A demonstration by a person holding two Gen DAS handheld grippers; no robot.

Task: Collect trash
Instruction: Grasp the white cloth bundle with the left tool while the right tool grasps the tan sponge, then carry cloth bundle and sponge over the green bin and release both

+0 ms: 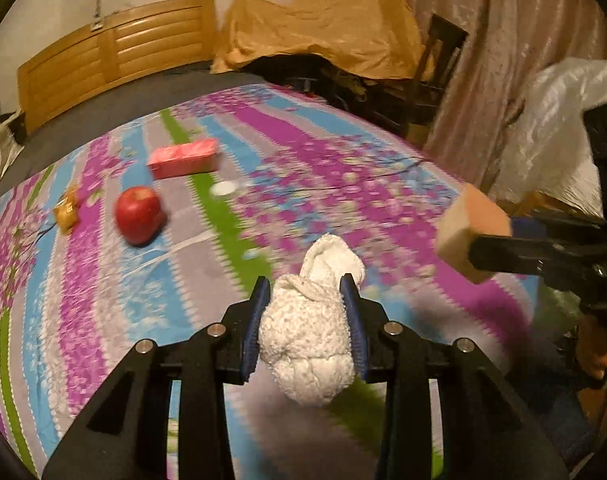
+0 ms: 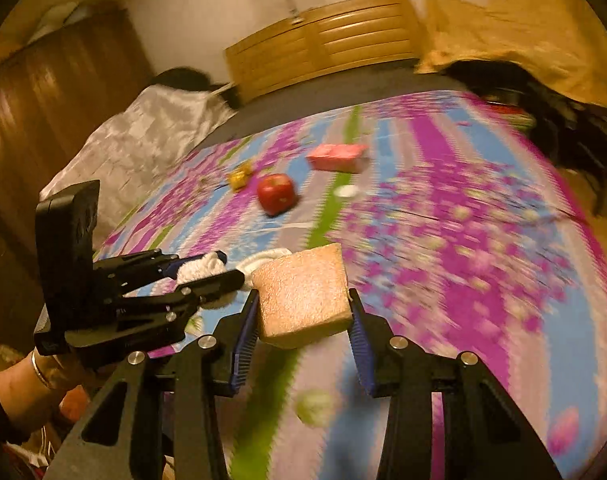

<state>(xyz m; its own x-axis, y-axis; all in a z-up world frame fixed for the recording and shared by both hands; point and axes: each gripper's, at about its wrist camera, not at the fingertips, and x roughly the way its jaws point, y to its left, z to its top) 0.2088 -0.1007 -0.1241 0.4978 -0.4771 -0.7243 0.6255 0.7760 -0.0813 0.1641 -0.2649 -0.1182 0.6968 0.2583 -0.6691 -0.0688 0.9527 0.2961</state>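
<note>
My left gripper is pinching a crumpled white tissue wad between its blue pads, above the floral tablecloth. My right gripper is clamping a tan sponge block, just right of the wad. Beyond the wad, a red apple, pink pack and yellow wrapper are lying.

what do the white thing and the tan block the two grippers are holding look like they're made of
White bundle in the left gripper: likely terry cloth or a sock, matte, nubbly looped surface. Tan block in the right gripper: probably foam sponge, matte, fine porous grain, squared edges.
</note>
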